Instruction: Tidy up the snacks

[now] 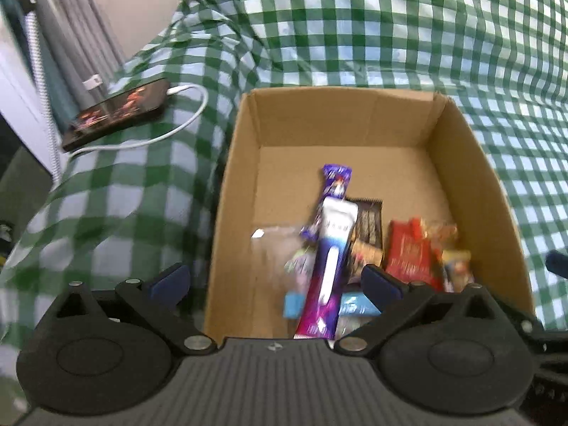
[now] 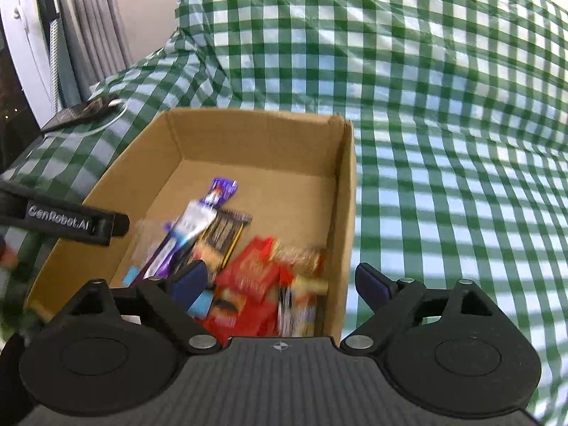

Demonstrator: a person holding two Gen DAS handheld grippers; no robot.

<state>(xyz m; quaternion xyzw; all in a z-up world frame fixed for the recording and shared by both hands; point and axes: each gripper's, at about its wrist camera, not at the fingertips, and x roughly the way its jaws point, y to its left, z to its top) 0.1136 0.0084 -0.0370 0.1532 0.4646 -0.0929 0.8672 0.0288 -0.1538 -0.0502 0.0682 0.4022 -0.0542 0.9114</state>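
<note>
a green-and-white checked cloth (image 1: pixel 390 28) drapes the whole surface and rises in folds behind an open cardboard box (image 1: pixel 355 120), which sits on it. inside the box, against its near wall, lies a blurred heap of snacks: a long purple-and-white packet (image 1: pixel 332 248) rests on top, pointing toward the far wall, with a dark brown packet (image 1: pixel 369 223) just beside it and a red packet (image 1: pixel 408 252) further to the right; a light blue packet (image 1: pixel 293 305) peeks from underneath. the far half of the box floor is bare cardboard. the left gripper (image 1: pixel 275 280) hangs over the box's near left corner, jaws spread wide and holding nothing. the right gripper (image 2: pixel 280 280) hovers over the near right corner, also spread wide and empty, one finger over the snacks and the other outside the box wall. well to the left of the box, a dark phone (image 1: pixel 117 113) lies on the cloth with a white cable (image 1: pixel 191 113) plugged in.
</note>
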